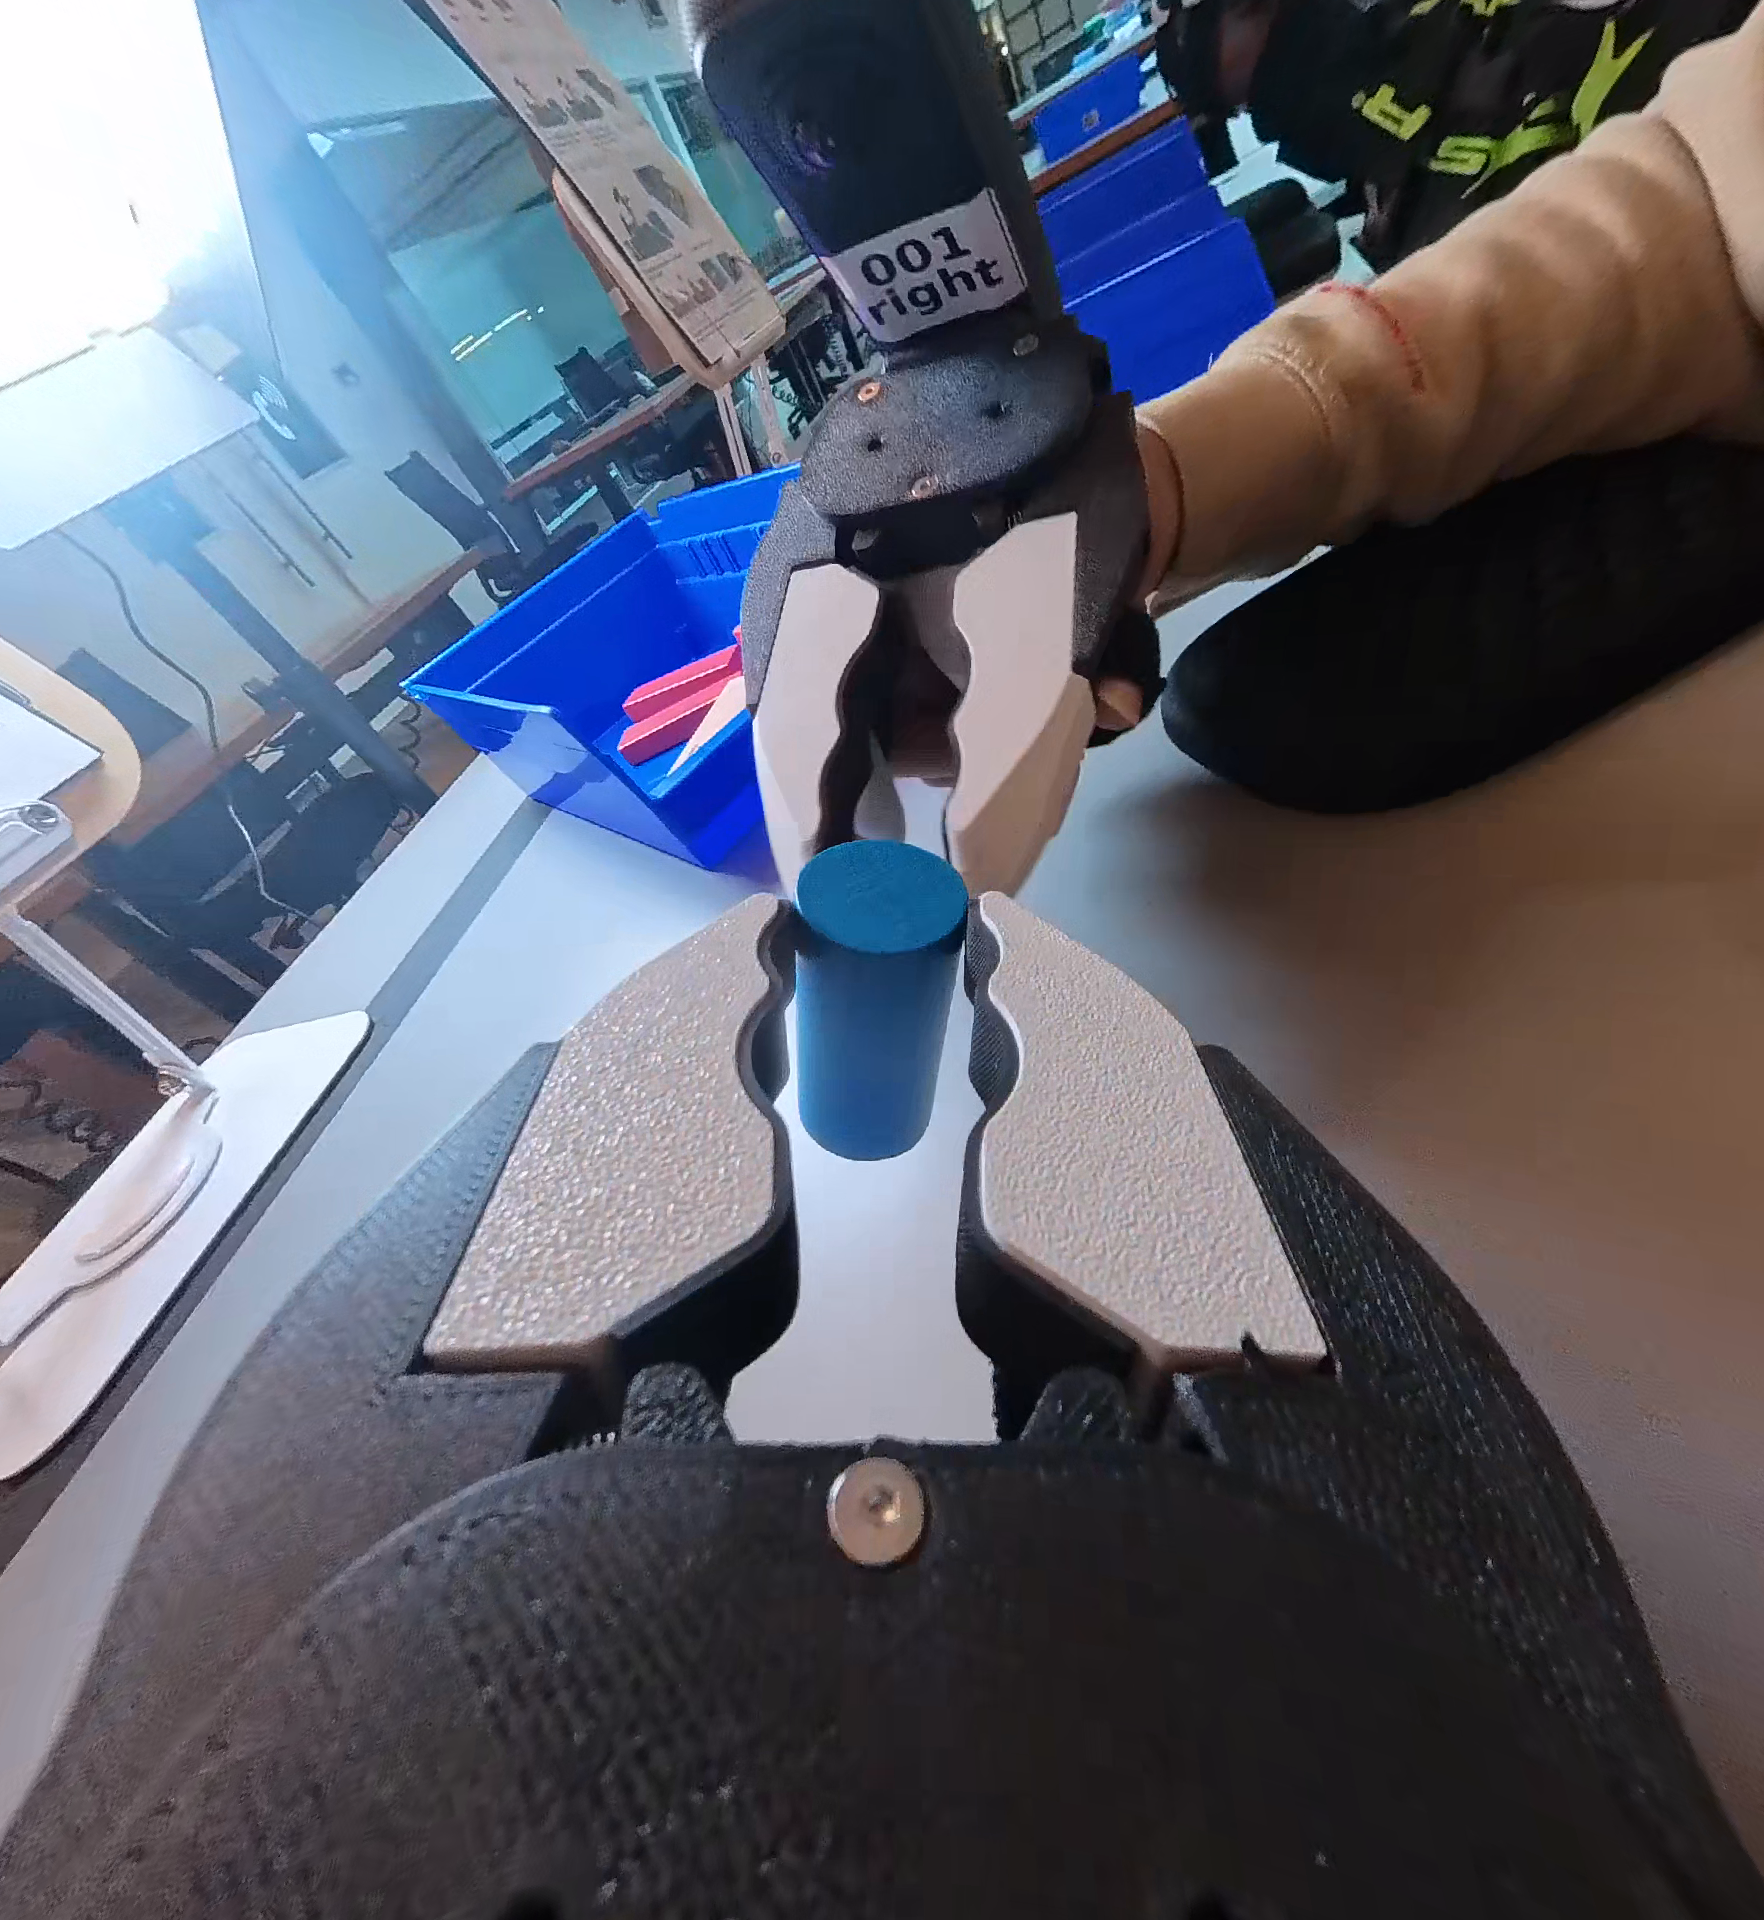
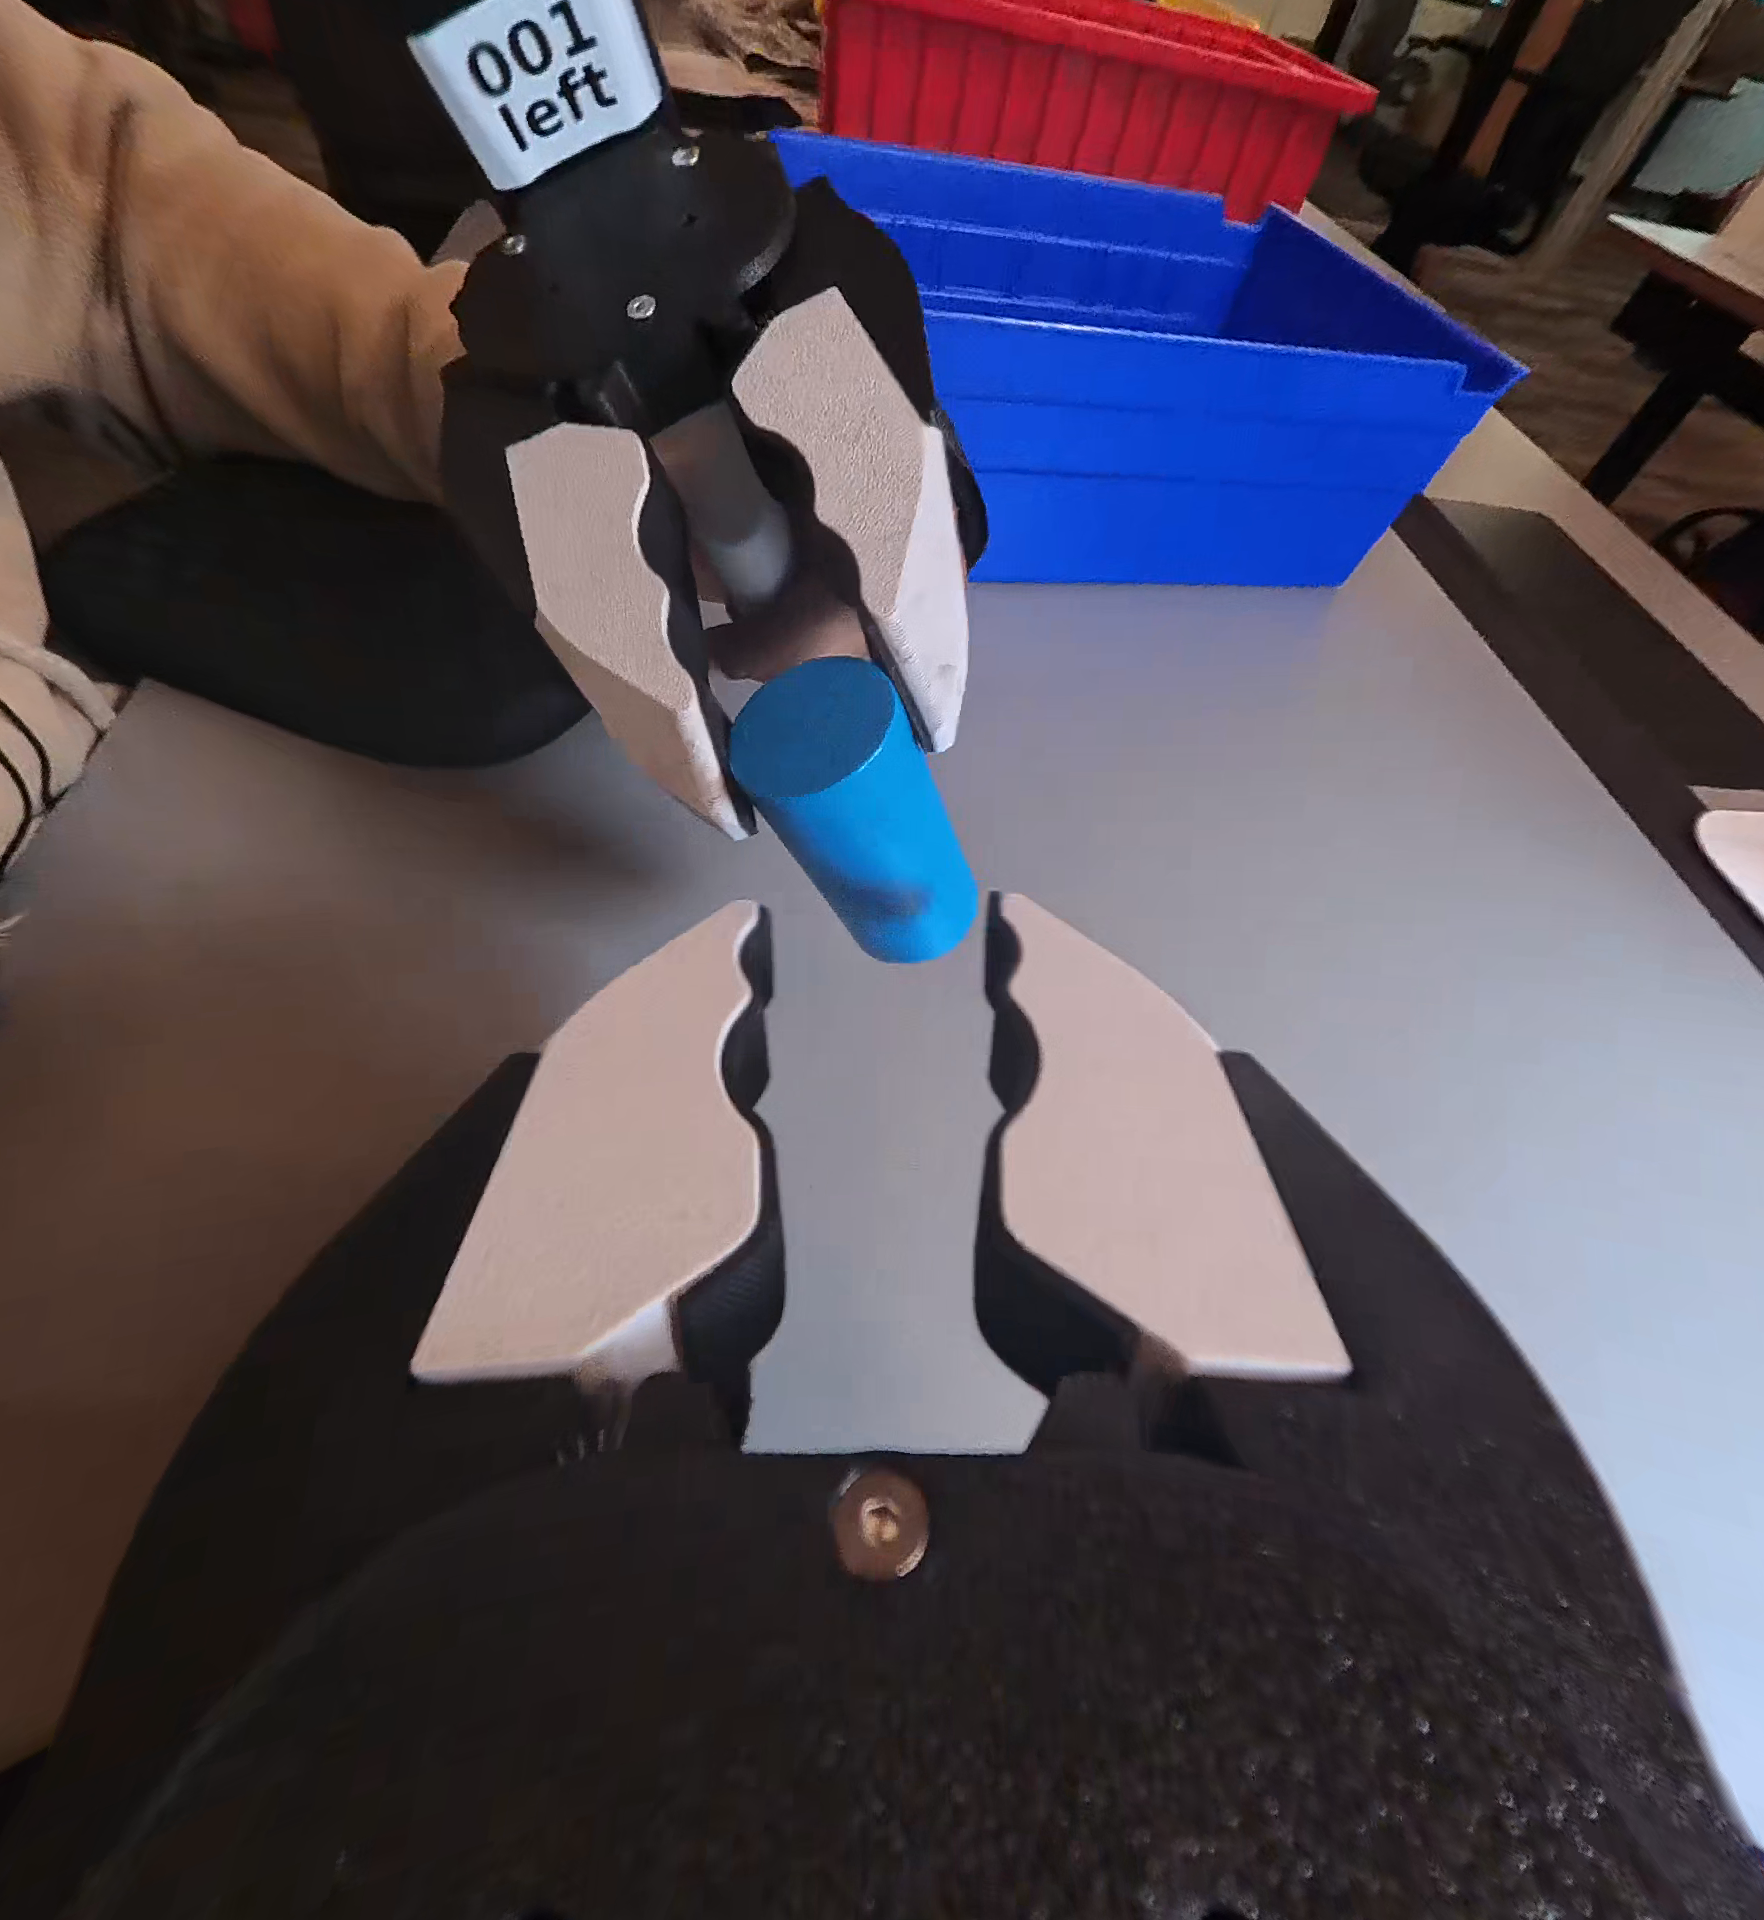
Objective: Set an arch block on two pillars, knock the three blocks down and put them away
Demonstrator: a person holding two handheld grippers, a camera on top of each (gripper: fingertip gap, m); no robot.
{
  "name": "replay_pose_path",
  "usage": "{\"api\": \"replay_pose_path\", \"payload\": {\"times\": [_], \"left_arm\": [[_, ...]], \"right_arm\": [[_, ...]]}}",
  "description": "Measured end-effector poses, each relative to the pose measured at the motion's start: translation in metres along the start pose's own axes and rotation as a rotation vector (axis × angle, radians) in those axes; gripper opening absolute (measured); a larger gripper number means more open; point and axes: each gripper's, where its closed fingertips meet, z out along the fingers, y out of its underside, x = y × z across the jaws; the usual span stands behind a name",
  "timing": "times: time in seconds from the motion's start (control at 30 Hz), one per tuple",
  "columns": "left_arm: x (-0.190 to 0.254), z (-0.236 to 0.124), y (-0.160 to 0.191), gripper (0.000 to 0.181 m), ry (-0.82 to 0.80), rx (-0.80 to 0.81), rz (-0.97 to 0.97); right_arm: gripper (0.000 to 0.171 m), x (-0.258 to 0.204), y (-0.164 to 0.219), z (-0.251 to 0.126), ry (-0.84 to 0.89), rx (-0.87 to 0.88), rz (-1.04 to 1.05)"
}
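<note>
A blue cylinder block (image 1: 873, 1023) sits between the fingertips of my left gripper (image 1: 878, 914), which is shut on its upper end. In the right wrist view the cylinder (image 2: 847, 821) hangs from the left gripper (image 2: 836, 779) with its lower end at or just above the grey table; I cannot tell if it touches. My right gripper (image 2: 878, 914) is open and empty, its tips just short of the cylinder's lower end. In the left wrist view the right gripper (image 1: 904, 831) is right behind the cylinder, pointing down. No arch block or second pillar shows on the table.
A blue bin (image 1: 566, 707) behind the cylinder holds pink and red blocks (image 1: 680, 707). In the right wrist view a blue bin (image 2: 1169, 468) stands at the back of the table with a red bin (image 2: 1065, 94) behind it. A white plate-like base (image 1: 130, 1195) lies at the table's edge. Only a small space, under 4 cm, lies between the two pairs of fingers.
</note>
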Motion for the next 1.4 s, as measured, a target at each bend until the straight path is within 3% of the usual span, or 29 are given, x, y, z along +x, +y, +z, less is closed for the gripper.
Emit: {"api": "replay_pose_path", "payload": {"times": [0.1, 0.17, 0.2, 0.33, 0.43, 0.53, 0.6, 0.67, 0.83, 1.03, 1.2, 1.4], "left_arm": [[0.003, 0.0, -0.007, 0.031, 0.022, 0.034, -0.035], [0.007, 0.0, -0.016, 0.031, 0.036, 0.068, -0.056], [0.009, 0.0, -0.022, 0.031, 0.049, 0.089, -0.067], [-0.001, -0.004, -0.032, 0.03, -0.018, 0.146, -0.072], [-0.025, -0.01, -0.012, 0.034, -0.121, 0.087, -0.107], [-0.036, -0.011, 0.012, 0.034, -0.149, 0.006, -0.164], [-0.037, -0.007, 0.026, 0.033, -0.154, -0.063, -0.169], [-0.032, -0.004, 0.032, 0.033, -0.138, -0.089, -0.15], [-0.029, -0.001, 0.037, 0.033, -0.14, -0.127, -0.102], [-0.03, -0.001, 0.037, 0.032, -0.143, -0.131, -0.116], [-0.029, -0.003, 0.025, 0.031, -0.146, -0.107, -0.113], [-0.04, -0.035, -0.038, 0.027, -0.152, 0.069, -0.191]], "right_arm": [[0.059, -0.009, -0.002, 0.008, -0.005, -0.007, -0.051], [0.051, -0.02, -0.01, 0.015, -0.029, 0.022, -0.068], [0.033, -0.021, -0.014, 0.017, -0.012, 0.029, -0.083], [0.032, -0.002, -0.023, 0.003, 0.074, 0.026, -0.074], [0.032, 0.073, -0.009, -0.039, 0.444, -0.053, -0.02], [0.033, 0.145, 0.046, -0.108, 0.818, -0.314, 0.092], [0.033, 0.166, 0.087, -0.145, 0.938, -0.494, 0.194], [0.035, 0.179, 0.105, -0.172, 1.049, -0.562, 0.212], [0.042, 0.191, 0.079, -0.201, 1.213, -0.46, 0.158], [0.045, 0.183, 0.054, -0.193, 1.135, -0.352, 0.098], [0.052, 0.175, 0.06, -0.169, 1.039, -0.406, 0.041], [0.053, 0.171, 0.059, -0.166, 0.994, -0.399, 0.053]]}}
